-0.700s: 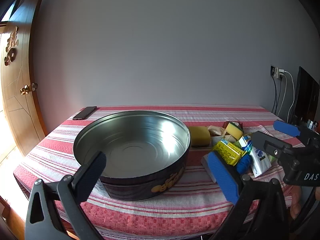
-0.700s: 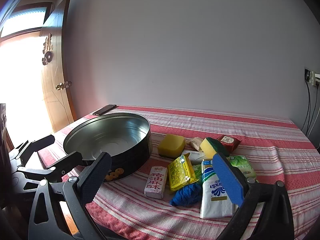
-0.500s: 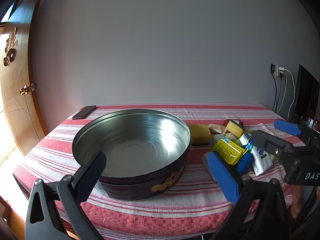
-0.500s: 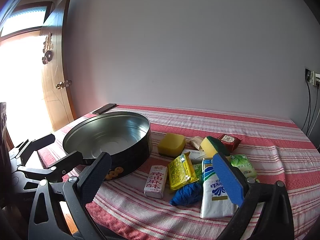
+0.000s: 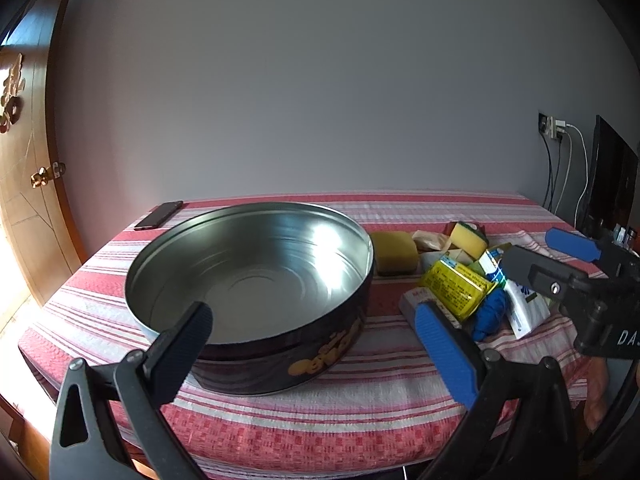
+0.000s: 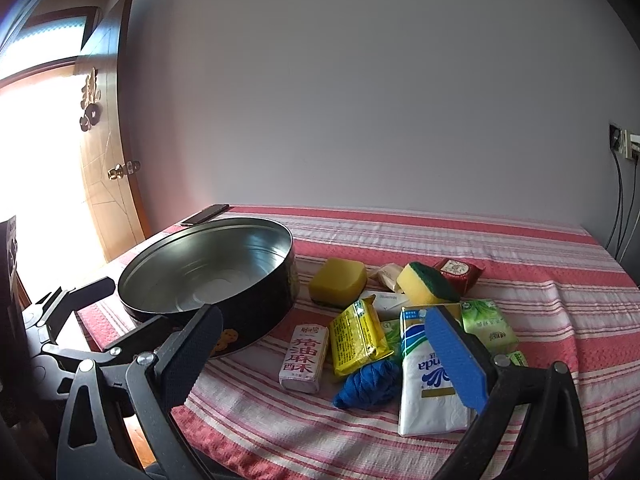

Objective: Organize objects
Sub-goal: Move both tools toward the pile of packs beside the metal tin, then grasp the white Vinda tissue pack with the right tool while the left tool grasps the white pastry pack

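Since the earlier frames little had moved: the tin was seen slightly lower and nearer in the left wrist view, and the pile of small goods kept its layout.

Nearest, both grippers were held off the tabletop with jaws wide apart and nothing between them: the left gripper before the tin's near wall, the right gripper over the near edge of the pile.

In the right wrist view, with the yellow packet as centre, the white snack bar lay at about eight o'clock, the blue yarn ball at six, the tissue pack at four, the yellow block at twelve, and the green-backed sponge at one. The red sachet lay farthest, beyond the sponge.

It was judged that a first pick was being lined up. The step would be done best if one item at the pile's edge, such as the snack bar or yarn ball, were straddled squarely and lifted clear, so that neighbours were not dragged.

The tin, at the pile's nine o'clock, was open and held nothing.
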The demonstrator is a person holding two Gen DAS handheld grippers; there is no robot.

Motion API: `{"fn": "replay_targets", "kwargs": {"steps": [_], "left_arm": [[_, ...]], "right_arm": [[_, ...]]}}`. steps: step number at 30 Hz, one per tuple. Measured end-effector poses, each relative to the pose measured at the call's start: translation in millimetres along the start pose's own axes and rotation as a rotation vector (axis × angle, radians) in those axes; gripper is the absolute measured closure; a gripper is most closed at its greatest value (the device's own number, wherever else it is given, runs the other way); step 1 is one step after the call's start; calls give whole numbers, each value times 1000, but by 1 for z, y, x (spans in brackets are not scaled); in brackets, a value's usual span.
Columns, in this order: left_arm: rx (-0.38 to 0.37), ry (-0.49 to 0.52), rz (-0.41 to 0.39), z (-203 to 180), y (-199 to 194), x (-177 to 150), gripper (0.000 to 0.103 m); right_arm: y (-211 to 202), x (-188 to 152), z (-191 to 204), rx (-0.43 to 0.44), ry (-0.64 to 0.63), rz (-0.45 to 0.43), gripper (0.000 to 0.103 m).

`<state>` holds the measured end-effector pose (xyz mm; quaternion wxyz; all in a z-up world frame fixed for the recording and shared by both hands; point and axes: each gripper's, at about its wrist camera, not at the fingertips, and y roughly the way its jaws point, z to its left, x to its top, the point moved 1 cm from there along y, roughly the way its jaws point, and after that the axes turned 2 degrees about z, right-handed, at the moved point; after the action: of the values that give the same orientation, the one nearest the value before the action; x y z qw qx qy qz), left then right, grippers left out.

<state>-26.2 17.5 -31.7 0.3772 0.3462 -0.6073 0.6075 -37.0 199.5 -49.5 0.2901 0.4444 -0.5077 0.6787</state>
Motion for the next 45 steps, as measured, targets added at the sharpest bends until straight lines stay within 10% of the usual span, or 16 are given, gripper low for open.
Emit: {"fn": "replay_targets", "kwargs": {"steps": [24,35,38,45], "left_arm": [[-79,74,58,-43,28,-15,0],[-106,118,73,-70,44,-10,0],[-130,115,82,-75,48,-10,0],[-176,124,113,-87,58,-10,0]], "right_arm": [[38,-29,-62,-242,-38,71,8],[53,-35,-73,-232,-59,119,23],[57,-36,-70,-195,-80,141,46],[60,-36,-87,-88,12,165,48]]}}
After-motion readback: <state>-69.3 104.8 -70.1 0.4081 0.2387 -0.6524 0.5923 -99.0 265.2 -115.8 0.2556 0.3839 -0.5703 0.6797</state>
